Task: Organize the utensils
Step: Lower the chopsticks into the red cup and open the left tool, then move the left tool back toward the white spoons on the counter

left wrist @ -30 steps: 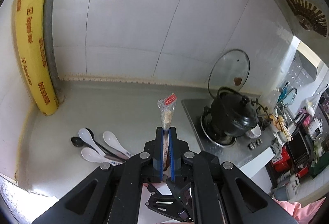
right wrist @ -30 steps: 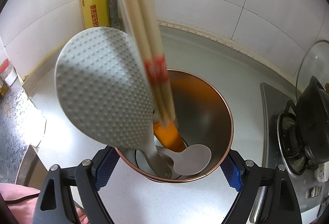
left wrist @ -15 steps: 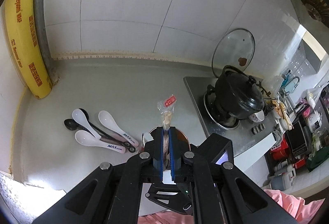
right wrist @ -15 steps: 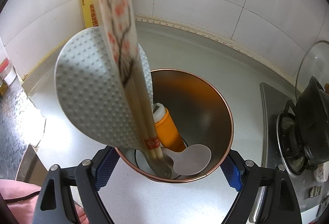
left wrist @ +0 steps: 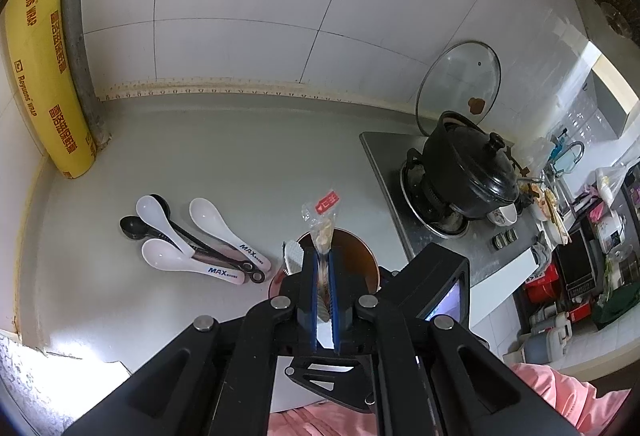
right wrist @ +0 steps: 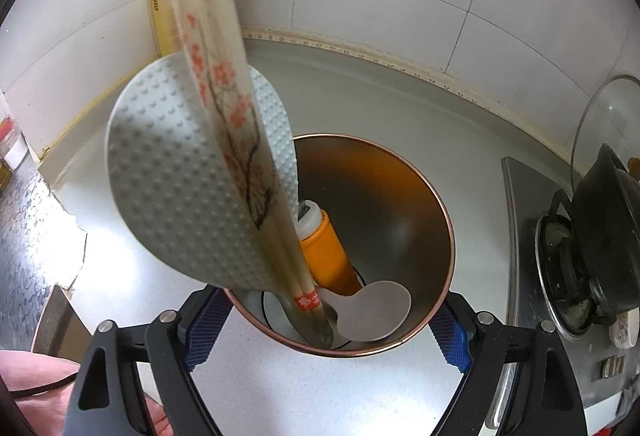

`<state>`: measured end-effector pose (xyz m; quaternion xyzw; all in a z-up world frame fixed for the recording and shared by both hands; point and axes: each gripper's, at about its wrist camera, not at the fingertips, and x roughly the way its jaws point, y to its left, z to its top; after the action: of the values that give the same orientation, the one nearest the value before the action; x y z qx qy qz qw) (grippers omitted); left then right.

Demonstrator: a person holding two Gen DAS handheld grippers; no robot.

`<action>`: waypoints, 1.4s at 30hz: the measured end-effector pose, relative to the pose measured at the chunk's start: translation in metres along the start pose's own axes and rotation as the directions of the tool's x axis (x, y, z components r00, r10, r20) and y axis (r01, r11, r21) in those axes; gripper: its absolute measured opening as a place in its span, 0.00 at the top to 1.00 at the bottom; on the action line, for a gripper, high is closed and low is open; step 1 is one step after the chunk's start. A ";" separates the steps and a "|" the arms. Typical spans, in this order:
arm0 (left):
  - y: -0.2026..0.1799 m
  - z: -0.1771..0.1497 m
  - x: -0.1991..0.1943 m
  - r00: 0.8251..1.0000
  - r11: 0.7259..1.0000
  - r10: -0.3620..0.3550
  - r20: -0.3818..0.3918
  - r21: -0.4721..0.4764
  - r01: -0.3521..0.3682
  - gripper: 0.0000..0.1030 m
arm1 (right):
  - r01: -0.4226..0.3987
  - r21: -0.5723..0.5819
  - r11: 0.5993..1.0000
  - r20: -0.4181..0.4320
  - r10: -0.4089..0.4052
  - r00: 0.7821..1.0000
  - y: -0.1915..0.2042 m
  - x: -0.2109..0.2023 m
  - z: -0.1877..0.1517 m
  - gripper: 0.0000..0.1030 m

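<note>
Blue-padded, the right tool (right wrist: 324,332) clamps the metal cup (right wrist: 400,172) from 9 and 3 o'clock on the grey table (right wrist: 400,104). Inside the cup stand a rice paddle (right wrist: 172,172), an orange tube (right wrist: 324,256) and a white spoon (right wrist: 376,310). The left tool (left wrist: 324,264) pinches a packet of chopsticks (right wrist: 236,140), its lower end in the cup. Loose spoons (left wrist: 192,236) lie at 10 o'clock beyond the cup.

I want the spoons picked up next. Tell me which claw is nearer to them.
Left. The left claw, shut on the chopsticks over the holder, has the spoons just beside it. The right claw straddles the holder; no spoons in its view.
</note>
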<state>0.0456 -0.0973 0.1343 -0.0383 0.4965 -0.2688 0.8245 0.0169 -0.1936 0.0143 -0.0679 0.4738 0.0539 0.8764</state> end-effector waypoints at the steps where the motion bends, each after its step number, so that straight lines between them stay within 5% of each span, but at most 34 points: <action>1: 0.001 0.000 0.000 1.000 1.000 0.001 0.000 0.000 -0.001 0.96 | 0.001 0.003 1.000 -0.001 -0.001 1.000 0.000 0.000 0.000 0.13; 8: 0.005 0.000 -0.003 1.000 1.000 -0.006 -0.003 -0.004 0.006 0.94 | 0.012 0.017 1.000 -0.009 -0.011 1.000 0.001 0.001 0.002 0.13; 13: 0.004 0.000 -0.006 1.000 1.000 -0.019 0.003 0.005 0.019 0.75 | 0.018 0.030 0.999 -0.014 -0.017 1.000 0.001 0.002 0.003 0.12; 32: 0.077 0.002 -0.020 0.998 0.982 0.025 0.058 -0.190 -0.014 0.71 | 0.030 0.055 0.998 -0.025 -0.029 0.999 0.005 0.003 0.006 0.12; 42: 0.149 -0.016 -0.008 0.992 0.918 0.128 0.003 -0.380 -0.117 0.39 | 0.045 0.075 0.996 -0.032 -0.043 0.999 0.005 0.003 0.007 0.13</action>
<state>0.0893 0.0367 0.0834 -0.1696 0.5288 -0.1152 0.8236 0.0235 -0.1872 0.0155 -0.0460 0.4871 0.0156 0.8720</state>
